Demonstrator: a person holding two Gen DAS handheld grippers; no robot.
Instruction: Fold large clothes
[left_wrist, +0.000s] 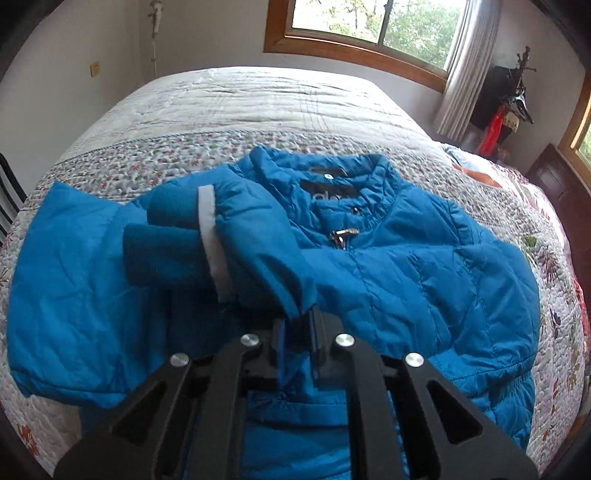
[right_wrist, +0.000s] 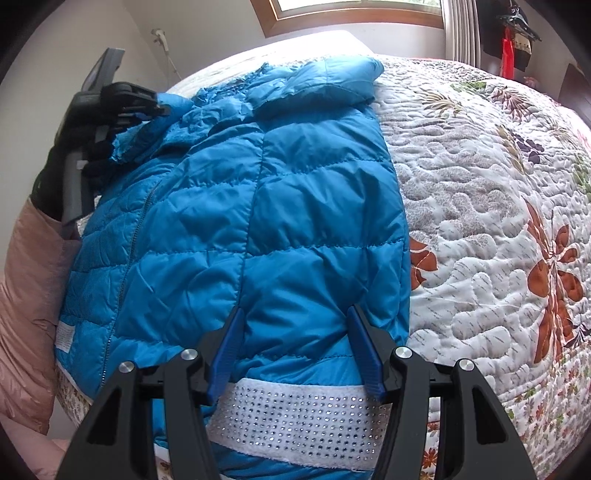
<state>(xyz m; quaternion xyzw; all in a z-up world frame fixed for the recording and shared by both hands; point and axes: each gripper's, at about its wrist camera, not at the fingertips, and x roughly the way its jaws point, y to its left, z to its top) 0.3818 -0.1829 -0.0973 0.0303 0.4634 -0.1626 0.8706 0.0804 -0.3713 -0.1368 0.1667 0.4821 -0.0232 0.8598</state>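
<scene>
Lying face up across the quilted bedspread (left_wrist: 258, 110) is a blue puffer jacket (left_wrist: 424, 266), its nylon shell glossy, crinkled and stitched into puffy rectangular panels, its stand-up collar (left_wrist: 373, 166) ringing a dark inner label whose lettering is too blurred to read. You are clenching your left gripper (left_wrist: 297, 325) on the edge of one sleeve (left_wrist: 258, 236), and the sleeve is draping over the jacket's chest with a white band (left_wrist: 212, 236) and a soft, fleecy blue cuff (left_wrist: 166, 240) showing at its end; the pinched fabric is hiding the fingertips, so the pads are barely showing. A metal zipper pull (left_wrist: 343, 234) is glinting just below the collar. In the right wrist view, your right gripper (right_wrist: 295, 350) is hovering with its blue fingers (right_wrist: 364, 354) spread apart on either side of the other sleeve, just above a white cuff band (right_wrist: 295, 421) studded with rows of tiny shiny dots; whether the pads are pressing the fabric is hard to tell. The bedspread is looking bumpy, with meandering stitch lines and orange and green leaf prints. At the left edge of that view, a pink padded garment (right_wrist: 26, 295) is being cut off by the frame, and the left gripper's black body is appearing blurred. A wood-framed window (left_wrist: 369, 26) and a grey curtain (left_wrist: 461, 74) are standing behind the bed.
</scene>
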